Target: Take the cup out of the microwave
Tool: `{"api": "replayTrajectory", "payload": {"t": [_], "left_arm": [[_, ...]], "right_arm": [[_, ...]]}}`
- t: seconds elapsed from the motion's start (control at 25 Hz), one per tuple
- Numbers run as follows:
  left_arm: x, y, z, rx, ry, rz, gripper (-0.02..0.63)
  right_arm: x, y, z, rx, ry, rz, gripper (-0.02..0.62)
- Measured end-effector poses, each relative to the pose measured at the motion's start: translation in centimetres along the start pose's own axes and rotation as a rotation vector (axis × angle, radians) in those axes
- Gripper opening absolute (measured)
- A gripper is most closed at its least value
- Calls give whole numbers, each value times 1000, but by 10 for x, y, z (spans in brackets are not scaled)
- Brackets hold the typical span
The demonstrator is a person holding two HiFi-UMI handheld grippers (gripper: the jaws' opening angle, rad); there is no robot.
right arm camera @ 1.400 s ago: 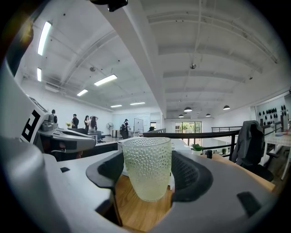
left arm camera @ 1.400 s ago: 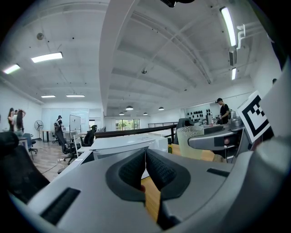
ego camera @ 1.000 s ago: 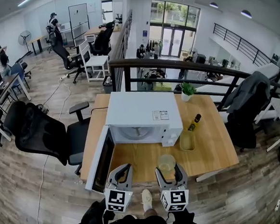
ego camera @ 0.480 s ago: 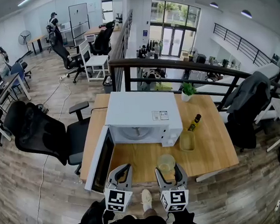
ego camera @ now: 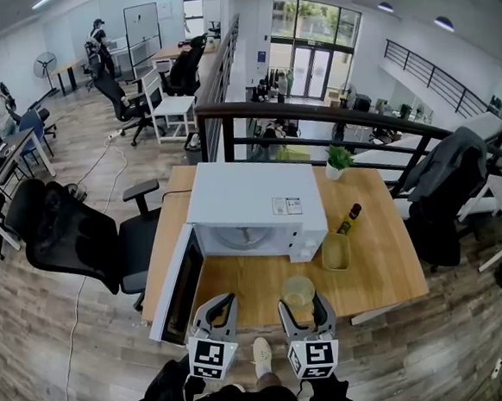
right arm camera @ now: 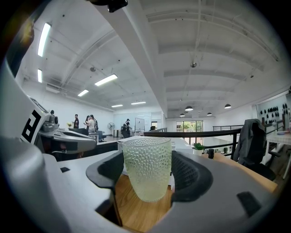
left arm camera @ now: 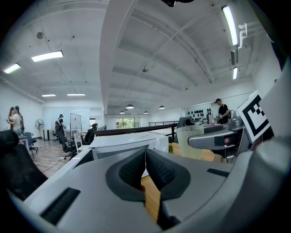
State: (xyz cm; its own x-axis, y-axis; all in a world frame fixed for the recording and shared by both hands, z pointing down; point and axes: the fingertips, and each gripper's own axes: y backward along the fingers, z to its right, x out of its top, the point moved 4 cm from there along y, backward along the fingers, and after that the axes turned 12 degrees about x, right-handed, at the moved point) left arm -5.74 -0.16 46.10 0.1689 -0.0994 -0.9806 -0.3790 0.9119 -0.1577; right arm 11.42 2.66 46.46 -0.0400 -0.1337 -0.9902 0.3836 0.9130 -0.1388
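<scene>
Readable text – none. The sticker [ego camera: 288, 206] on top of the microwave [ego camera: 254, 186] is too small to read, and the marker cubes [ego camera: 212, 357] carry only black-white squares. Right hand-held gripper [right arm camera: 148, 170] is clamped on the cup [right arm camera: 147, 166] – pads against both its sides, over the near edge of the desk [ego camera: 386, 262], in front of the microwave. Left hand-held gripper [left arm camera: 145, 169] is closed with nothing in it. Only the head view shows the microwave door [ego camera: 173, 290] swung open to the left. Only the right gripper view shows the cup's dimpled, clear pale-green wall.
</scene>
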Motion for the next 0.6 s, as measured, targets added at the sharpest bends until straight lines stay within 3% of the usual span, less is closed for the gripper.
{"api": "replayTrajectory", "payload": {"t": [0.6], "left_arm": [[-8, -16, 7, 4, 6, -20, 25]], "right_arm": [[-8, -8, 13, 16, -5, -11, 342]]}}
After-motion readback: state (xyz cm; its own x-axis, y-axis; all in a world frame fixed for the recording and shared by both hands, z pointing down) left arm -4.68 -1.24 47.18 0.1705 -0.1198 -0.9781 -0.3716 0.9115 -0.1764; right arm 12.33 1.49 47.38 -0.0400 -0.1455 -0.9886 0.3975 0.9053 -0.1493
